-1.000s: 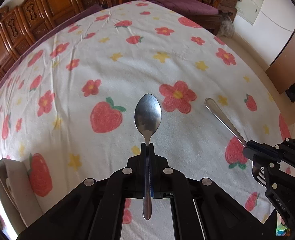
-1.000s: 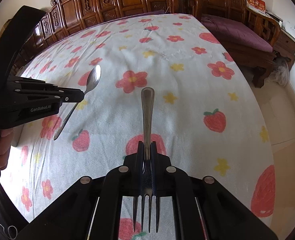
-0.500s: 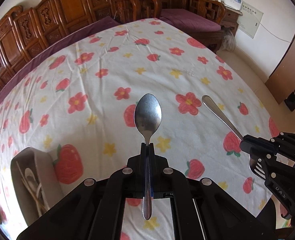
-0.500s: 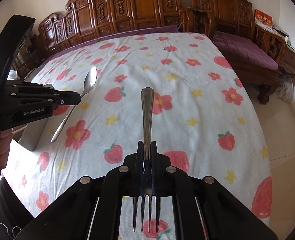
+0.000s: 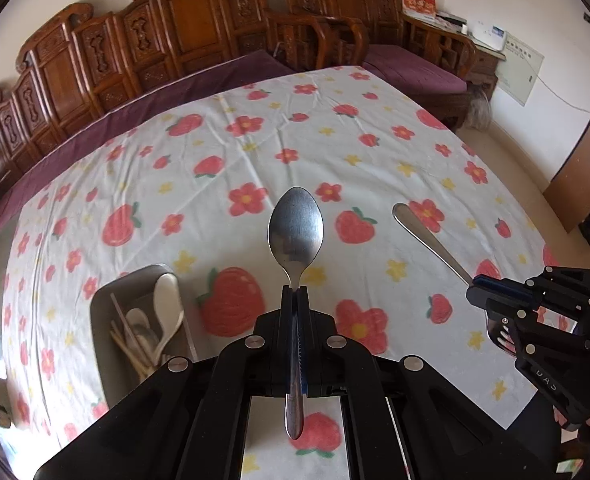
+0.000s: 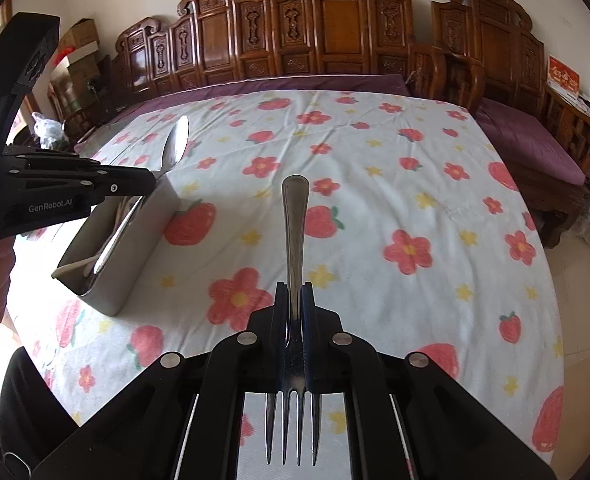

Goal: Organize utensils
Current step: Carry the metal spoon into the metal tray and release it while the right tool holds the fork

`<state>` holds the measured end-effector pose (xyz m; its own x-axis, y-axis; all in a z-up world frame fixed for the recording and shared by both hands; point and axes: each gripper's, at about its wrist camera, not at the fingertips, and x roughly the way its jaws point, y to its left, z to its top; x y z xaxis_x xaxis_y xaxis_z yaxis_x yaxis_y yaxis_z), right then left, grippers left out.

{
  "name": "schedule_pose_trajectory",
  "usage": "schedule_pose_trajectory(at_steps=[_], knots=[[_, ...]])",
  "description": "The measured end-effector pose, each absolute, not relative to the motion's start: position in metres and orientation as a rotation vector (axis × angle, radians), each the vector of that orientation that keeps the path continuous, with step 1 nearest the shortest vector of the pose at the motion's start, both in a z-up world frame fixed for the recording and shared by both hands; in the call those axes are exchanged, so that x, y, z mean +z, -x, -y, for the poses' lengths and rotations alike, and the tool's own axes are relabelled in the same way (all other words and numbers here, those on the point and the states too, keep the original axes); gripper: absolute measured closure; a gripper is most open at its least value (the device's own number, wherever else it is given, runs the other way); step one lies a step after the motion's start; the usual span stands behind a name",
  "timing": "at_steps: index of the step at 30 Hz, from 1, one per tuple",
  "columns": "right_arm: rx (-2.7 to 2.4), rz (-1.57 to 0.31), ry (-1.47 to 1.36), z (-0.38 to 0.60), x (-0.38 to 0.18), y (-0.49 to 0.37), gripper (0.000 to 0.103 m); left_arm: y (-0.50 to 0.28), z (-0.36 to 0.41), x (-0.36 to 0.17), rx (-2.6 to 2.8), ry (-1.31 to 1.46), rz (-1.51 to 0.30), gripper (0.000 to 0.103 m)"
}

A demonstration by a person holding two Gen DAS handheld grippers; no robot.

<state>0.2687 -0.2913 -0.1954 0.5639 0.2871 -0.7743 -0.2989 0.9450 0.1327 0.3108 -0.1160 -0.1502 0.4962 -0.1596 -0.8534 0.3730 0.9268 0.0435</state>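
Observation:
My left gripper (image 5: 294,294) is shut on a steel spoon (image 5: 295,228), bowl pointing forward, held in the air above the table. It also shows in the right wrist view (image 6: 151,180), with the spoon (image 6: 175,144) over the grey utensil box (image 6: 135,248). My right gripper (image 6: 295,292) is shut on a steel fork (image 6: 295,216), handle forward, tines back toward the camera. In the left wrist view the right gripper (image 5: 475,292) is at the right with the fork handle (image 5: 423,232). The box (image 5: 103,320) holds a white spoon (image 5: 167,304) and chopsticks.
The table wears a white cloth (image 5: 255,152) printed with strawberries and flowers. Carved wooden chairs (image 6: 335,32) line the far side, with a purple-cushioned bench (image 6: 527,140) at the right. The table's right edge drops to a tiled floor (image 5: 535,184).
Both grippers have risen and pulled back, showing more of the table. The utensil box has come into view at the left, and the spoon now hangs over it.

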Motion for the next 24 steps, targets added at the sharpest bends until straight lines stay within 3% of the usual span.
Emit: schedule_pose_trajectory(at_steps=[12,24], knots=[[0.432,-0.902,0.067,0.22,-0.185,-0.264,0.095,-0.306,0.041,-0.154,-0.26,-0.167,-1.004,0.101],[0.492,-0.916,0.094,0.169,-0.185,-0.26,0.095,-0.317,-0.014,-0.195,-0.186,-0.094,-1.065,0.101]])
